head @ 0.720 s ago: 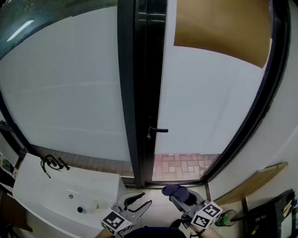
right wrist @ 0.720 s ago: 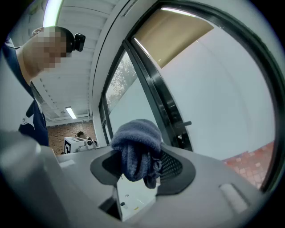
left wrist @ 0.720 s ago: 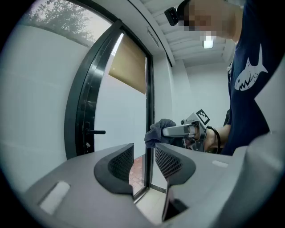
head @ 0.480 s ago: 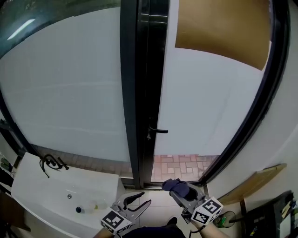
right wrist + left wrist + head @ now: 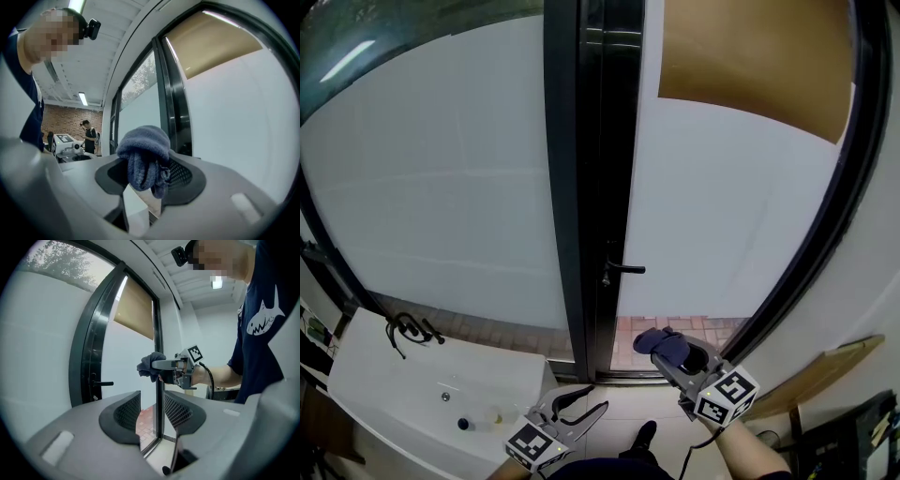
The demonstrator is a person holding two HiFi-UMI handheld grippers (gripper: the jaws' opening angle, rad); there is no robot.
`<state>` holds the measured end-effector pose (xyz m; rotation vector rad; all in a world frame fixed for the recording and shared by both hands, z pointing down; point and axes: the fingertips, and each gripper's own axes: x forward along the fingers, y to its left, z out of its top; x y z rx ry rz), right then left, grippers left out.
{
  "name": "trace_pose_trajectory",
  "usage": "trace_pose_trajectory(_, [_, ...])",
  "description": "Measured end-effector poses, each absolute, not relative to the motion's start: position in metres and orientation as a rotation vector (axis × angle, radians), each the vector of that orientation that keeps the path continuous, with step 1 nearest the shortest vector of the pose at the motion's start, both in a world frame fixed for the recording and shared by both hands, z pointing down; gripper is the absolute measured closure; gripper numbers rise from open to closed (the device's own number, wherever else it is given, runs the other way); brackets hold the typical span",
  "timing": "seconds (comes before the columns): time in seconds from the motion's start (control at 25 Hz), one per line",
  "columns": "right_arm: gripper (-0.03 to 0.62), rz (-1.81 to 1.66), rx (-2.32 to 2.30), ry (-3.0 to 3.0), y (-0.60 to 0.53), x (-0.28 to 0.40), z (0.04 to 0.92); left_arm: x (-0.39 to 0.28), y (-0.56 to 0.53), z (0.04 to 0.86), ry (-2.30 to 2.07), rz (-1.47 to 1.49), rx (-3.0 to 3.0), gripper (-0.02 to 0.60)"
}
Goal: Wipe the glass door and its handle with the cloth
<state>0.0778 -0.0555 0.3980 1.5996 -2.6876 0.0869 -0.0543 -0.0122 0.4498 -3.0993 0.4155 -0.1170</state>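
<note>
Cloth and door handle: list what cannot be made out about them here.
- Cloth: right gripper view, its clamped part sits hidden between the jaws of the right hand-held gripper.
- Door handle: head view, too small to judge dirt.
- Glass door: head view, top cut off by the picture's edge.

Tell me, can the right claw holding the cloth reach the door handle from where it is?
Probably yes. The right claw, shut on the cloth, hangs below the handle in the head view. Nothing stands between them but open air, so the way looks free.
</note>
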Motion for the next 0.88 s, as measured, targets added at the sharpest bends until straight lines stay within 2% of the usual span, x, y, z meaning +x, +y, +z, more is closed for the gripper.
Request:
trace_pose_trajectory(0.4, [0.405,-0.253,1.457,-2.574,-0.157,0.077,0.357,-0.049,-0.047,0.445,0.512,-0.132,-3.063,0.434])
trace_pose_trajectory(0.88, [0.405,-0.62,1.242,-2.291,-0.282,0.07,0.355,-0.017,-0.099,0.45,0.567,-0.114,-3.065,0.431])
